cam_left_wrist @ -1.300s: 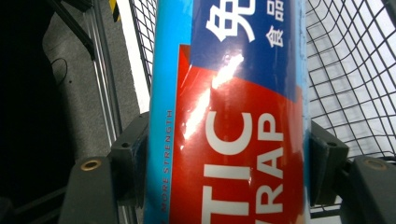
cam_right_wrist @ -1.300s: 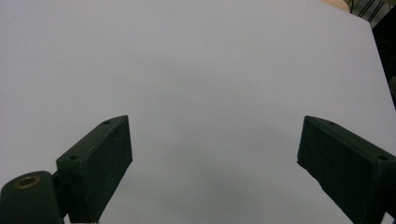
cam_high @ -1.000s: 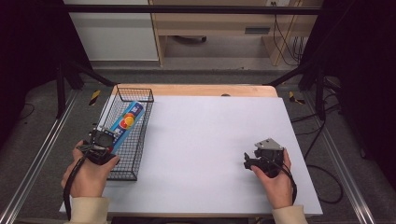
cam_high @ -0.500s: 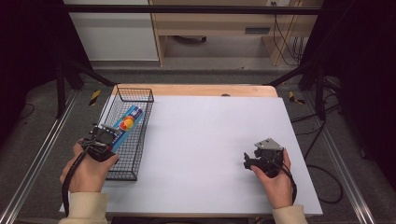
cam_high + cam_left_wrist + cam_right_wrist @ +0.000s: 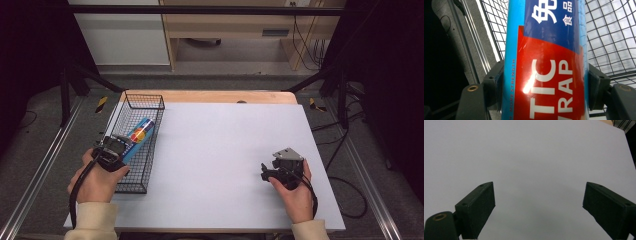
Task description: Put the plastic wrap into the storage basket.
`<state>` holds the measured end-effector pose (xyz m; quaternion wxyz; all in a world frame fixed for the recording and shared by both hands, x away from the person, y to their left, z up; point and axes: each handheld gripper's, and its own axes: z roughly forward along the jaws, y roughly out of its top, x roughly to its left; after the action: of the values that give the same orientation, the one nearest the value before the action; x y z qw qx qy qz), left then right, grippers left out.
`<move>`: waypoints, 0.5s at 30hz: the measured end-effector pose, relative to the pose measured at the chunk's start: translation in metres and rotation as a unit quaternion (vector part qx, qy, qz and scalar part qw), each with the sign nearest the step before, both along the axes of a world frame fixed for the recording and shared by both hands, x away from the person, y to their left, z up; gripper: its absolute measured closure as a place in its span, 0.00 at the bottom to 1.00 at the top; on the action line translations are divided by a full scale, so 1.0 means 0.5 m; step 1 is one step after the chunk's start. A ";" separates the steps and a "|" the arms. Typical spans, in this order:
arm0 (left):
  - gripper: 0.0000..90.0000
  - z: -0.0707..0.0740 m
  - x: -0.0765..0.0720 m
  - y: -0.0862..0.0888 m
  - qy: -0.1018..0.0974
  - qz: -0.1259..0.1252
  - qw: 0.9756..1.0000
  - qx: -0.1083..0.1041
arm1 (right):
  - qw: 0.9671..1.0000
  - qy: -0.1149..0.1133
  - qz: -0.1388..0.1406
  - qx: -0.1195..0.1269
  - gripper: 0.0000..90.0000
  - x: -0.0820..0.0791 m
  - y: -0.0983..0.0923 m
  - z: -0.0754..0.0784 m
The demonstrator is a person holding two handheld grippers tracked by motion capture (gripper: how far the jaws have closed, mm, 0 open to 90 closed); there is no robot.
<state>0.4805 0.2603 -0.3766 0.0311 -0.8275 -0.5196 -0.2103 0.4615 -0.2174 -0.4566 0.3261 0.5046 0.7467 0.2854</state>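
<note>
My left gripper (image 5: 116,150) stays clamped on the box of plastic wrap (image 5: 138,135), both jaws pressed flat against its sides in the left gripper view, where the red and blue label (image 5: 549,75) runs straight up between them. Over the past second I have drawn the box back along the wire basket (image 5: 150,102) toward the table's (image 5: 225,150) near-left corner; its far end now tilts up over the mesh near the basket's middle rather than lying deep toward the far end. I read that as the lift-out under way, with the box not yet clear of the basket. The basket's side walls stand close on either side of the box and could catch it if I swing sideways too soon. My right gripper (image 5: 270,172) rests idle near the near-right corner, jaws wide apart and holding nothing, over bare white tabletop.
</note>
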 end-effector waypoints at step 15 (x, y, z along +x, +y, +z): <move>0.35 -0.009 0.013 -0.013 0.020 -0.006 1.000 0.023 | 1.000 0.002 -0.003 0.004 0.12 0.000 0.001 0.001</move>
<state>0.4869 0.2540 -0.3811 0.0595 -0.8340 -0.5085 -0.2055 0.4615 -0.2170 -0.4561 0.3236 0.5084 0.7447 0.2868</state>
